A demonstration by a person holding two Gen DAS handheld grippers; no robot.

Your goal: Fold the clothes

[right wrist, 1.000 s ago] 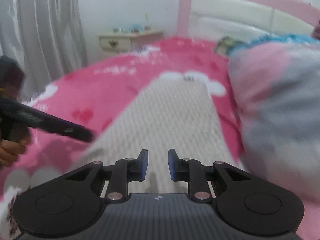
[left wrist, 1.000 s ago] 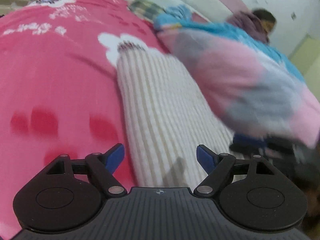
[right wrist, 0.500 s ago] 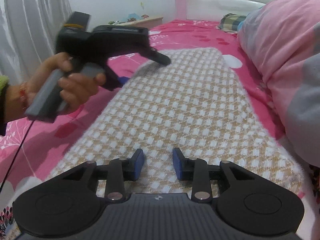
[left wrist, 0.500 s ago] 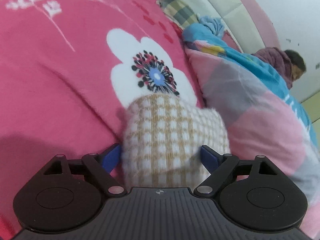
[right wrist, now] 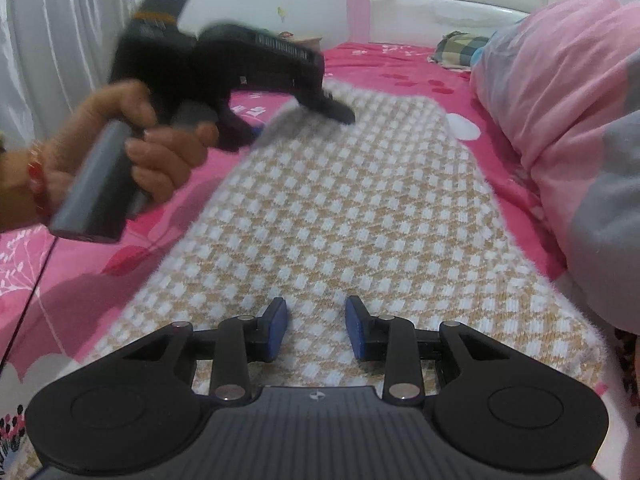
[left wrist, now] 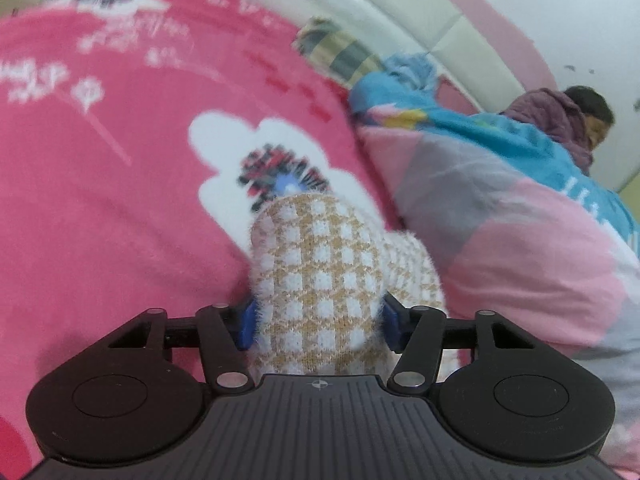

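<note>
Tilting downward, our left hand-held gripper (left wrist: pixel 318 322) has just closed onto a bunched far edge of the checked sweater (right wrist: pixel 340 216) — pads pressing both sides. Our right hand-held gripper (right wrist: pixel 316 326) hovers with fingers apart over the near edge. Sweater lies flat on the pink bed (left wrist: pixel 100 208), beside a quilt (right wrist: pixel 560 100).

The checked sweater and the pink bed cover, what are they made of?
Checked sweater: looks like soft knitted yarn, maybe wool or acrylic; knit stitches and fuzzy edges show. Pink bed cover: looks like plush fleece, matte with a printed flower, though blur leaves it uncertain.
</note>
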